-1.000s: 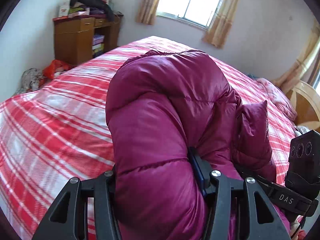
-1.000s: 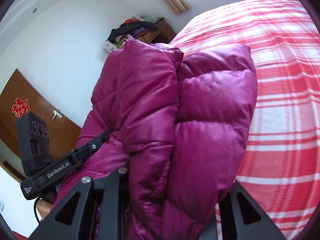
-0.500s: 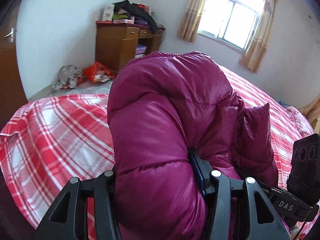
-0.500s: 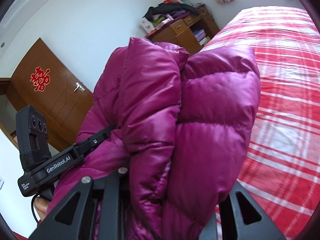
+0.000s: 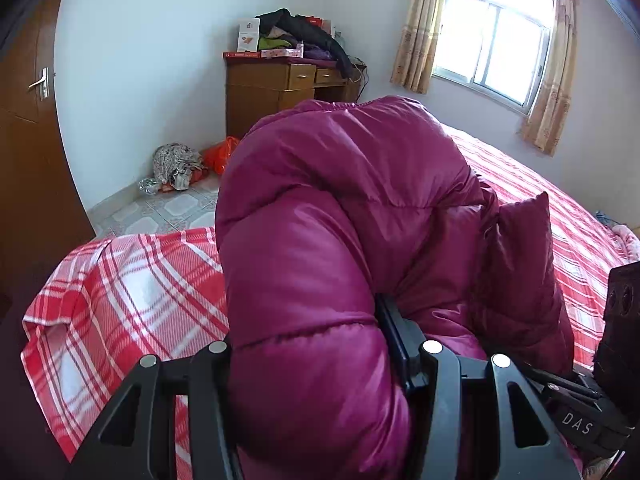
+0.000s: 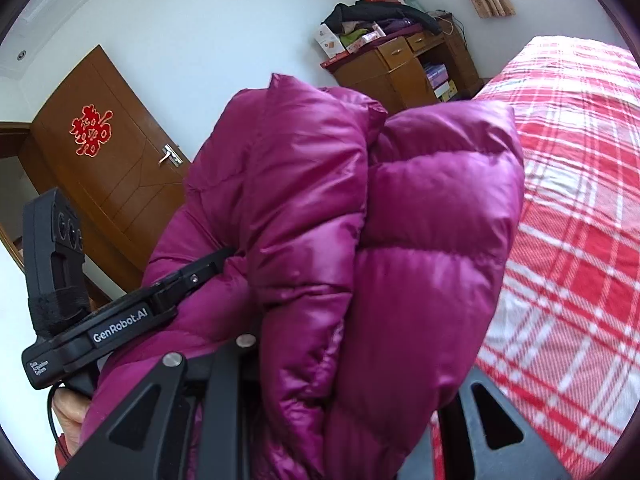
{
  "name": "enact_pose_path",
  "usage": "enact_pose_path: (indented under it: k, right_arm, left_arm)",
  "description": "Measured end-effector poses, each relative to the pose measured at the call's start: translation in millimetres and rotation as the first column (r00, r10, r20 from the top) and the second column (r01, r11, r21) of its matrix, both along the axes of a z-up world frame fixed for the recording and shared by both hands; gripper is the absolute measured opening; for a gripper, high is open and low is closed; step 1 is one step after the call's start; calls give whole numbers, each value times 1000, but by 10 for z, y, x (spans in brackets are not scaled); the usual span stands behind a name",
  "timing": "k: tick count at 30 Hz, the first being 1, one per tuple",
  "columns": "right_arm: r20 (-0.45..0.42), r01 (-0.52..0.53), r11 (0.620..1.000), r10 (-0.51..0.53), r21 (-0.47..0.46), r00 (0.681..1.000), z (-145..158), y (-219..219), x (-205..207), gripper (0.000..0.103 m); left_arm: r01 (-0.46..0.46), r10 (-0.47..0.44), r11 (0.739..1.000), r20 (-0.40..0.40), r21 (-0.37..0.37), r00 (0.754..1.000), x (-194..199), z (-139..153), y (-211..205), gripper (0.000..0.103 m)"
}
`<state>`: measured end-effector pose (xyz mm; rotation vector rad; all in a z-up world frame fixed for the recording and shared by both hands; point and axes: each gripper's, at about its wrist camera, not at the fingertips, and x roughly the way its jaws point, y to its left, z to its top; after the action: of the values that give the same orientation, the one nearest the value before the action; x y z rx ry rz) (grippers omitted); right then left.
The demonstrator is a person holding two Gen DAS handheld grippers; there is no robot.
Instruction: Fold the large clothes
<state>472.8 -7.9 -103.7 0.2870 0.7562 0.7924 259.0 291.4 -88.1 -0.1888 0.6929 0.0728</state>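
Note:
A magenta puffer jacket (image 5: 360,208) is bundled in thick folds and held up above the bed. My left gripper (image 5: 316,344) is shut on a fat roll of the jacket, which fills the gap between its fingers. My right gripper (image 6: 344,364) is shut on another thick fold of the same jacket (image 6: 360,240); its fingertips are hidden by the fabric. The left gripper's body (image 6: 80,332) shows at the left of the right wrist view, and the right gripper's body (image 5: 592,412) at the lower right of the left wrist view.
A bed with a red and white plaid cover (image 5: 132,300) lies below and to the right (image 6: 572,240). A wooden dresser (image 5: 280,88) piled with clothes stands by the wall. Bags lie on the tiled floor (image 5: 180,164). A brown door (image 6: 112,168) is at the left.
Both grippers have swung with the jacket towards the bed's left corner and the door side; the floor, door and dresser have come into view. The grips have not changed.

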Motion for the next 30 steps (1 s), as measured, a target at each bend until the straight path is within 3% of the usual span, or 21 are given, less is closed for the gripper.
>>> enact_pose_path:
  k: [9, 16, 20, 22, 27, 30]
  right_arm:
    - [-7, -7, 996, 6, -84, 1000, -231, 127, 220, 28]
    - [7, -13, 990, 14, -144, 1000, -454, 174, 296, 29]
    - [-56, -21, 996, 16, -87, 998, -532, 56, 280, 30]
    - [-59, -15, 996, 10, -88, 998, -517, 17, 223, 34]
    - [-57, 71, 992, -77, -106, 995, -389, -204, -118, 60]
    - [40, 160, 978, -156, -137, 987, -164, -371, -469, 56]
  left_arm:
    - [-8, 13, 997, -60, 81, 998, 503, -269, 17, 52]
    - [-17, 26, 994, -81, 109, 996, 630, -477, 71, 52]
    - [-6, 12, 995, -58, 101, 998, 589, -586, 110, 54]
    - [4, -1, 997, -45, 77, 999, 552, -611, 154, 55]
    - [29, -29, 999, -19, 25, 999, 372, -635, 219, 56]
    - [21, -20, 999, -19, 31, 1000, 352, -616, 187, 57]
